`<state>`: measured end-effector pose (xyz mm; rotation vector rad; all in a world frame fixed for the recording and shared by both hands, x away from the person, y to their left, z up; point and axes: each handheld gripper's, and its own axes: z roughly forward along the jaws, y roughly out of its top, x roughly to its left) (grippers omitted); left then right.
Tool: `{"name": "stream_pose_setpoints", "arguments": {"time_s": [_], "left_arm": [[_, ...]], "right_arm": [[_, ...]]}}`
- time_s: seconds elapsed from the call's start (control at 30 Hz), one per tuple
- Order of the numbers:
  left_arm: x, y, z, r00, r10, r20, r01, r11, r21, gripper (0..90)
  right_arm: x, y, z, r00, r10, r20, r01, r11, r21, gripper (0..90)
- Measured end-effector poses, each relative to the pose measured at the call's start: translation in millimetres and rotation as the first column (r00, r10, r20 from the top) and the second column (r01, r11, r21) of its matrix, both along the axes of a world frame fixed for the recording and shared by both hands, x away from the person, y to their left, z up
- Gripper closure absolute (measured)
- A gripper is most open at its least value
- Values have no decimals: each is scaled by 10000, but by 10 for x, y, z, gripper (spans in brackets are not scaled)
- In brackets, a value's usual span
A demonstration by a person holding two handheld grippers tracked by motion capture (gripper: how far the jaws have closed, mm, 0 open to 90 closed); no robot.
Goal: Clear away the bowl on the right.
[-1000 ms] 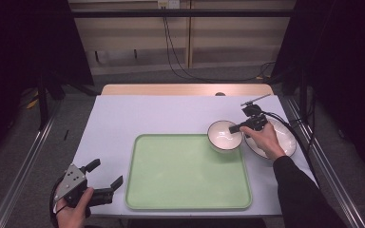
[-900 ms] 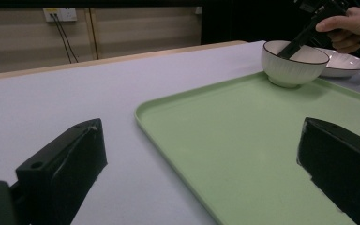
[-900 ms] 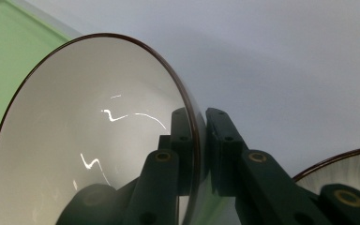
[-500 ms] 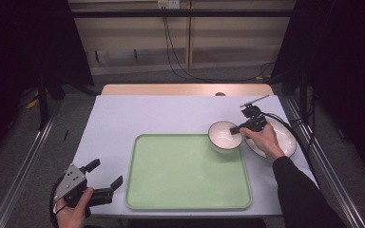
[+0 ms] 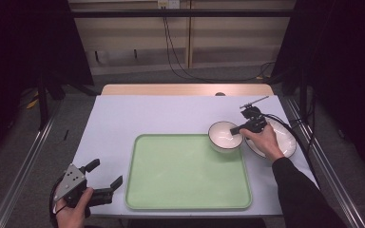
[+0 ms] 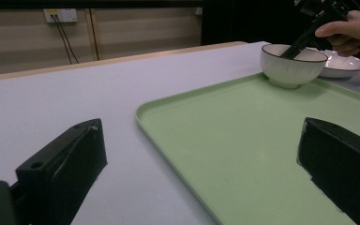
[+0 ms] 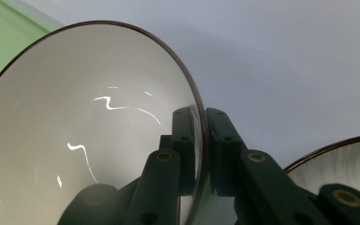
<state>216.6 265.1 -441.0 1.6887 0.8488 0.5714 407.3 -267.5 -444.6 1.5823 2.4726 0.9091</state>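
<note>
1. Bowl (image 5: 225, 136): a white bowl with a thin dark rim is seen at the far right corner of the green tray (image 5: 185, 175). In the left gripper view it (image 6: 290, 63) is seen sitting on the tray's far edge.
2. The bowl's wall is pinched by the right gripper (image 5: 240, 128). In the right gripper view, one finger is seen inside the bowl (image 7: 75, 136) and the other outside, pressed on the rim from both sides.
3. The right gripper is held by the person's right hand (image 5: 265, 141), which is seen above a white plate (image 5: 285, 142).
4. The plate is set on the bench (image 5: 138, 118) just to the right of the bowl. Whether the two are touching cannot be told.
5. The tray is laid flat on the bench, which is covered in pale grey. Nothing is seen lying on the tray's green middle.
6. The left gripper (image 5: 105, 181) is held low at the near left corner of the bench, well apart from the bowl. It is gripped by the left hand (image 5: 71, 211).
7. Its fingers (image 6: 61, 164) are spread wide open, and nothing is held between them. In the left gripper view, the near left part of the tray (image 6: 243, 154) is seen between them.
8. A dark cable (image 5: 294, 124) is trailed from the right gripper over the far edge of the plate.
</note>
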Motion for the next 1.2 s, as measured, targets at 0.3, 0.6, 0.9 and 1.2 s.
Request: {"name": "stream_pose_setpoints", "arguments": {"time_s": [0.3, 0.6, 0.9, 1.2], "left_arm": [[-3, -2, -1, 10000, 55, -11, -55, 9999, -97, 15], [-2, 3, 1, 10000, -3, -5, 3, 10000, 33, 15], [-5, 6, 1, 10000, 63, -1, -63, 10000, -8, 15], [0, 11, -4, 10000, 55, -52, -55, 9999, -85, 15]], "right_arm": [[-24, -9, 16, 9995, 149, 270, -151, 9999, 39, 778], [-44, -57, 66, 9961, -6, 887, -15, 9997, 232, 511], [-36, -81, 37, 9919, -223, 1251, 189, 9994, 284, 93], [-92, -171, 100, 9820, -602, 1790, 441, 9947, 928, 22]]}}
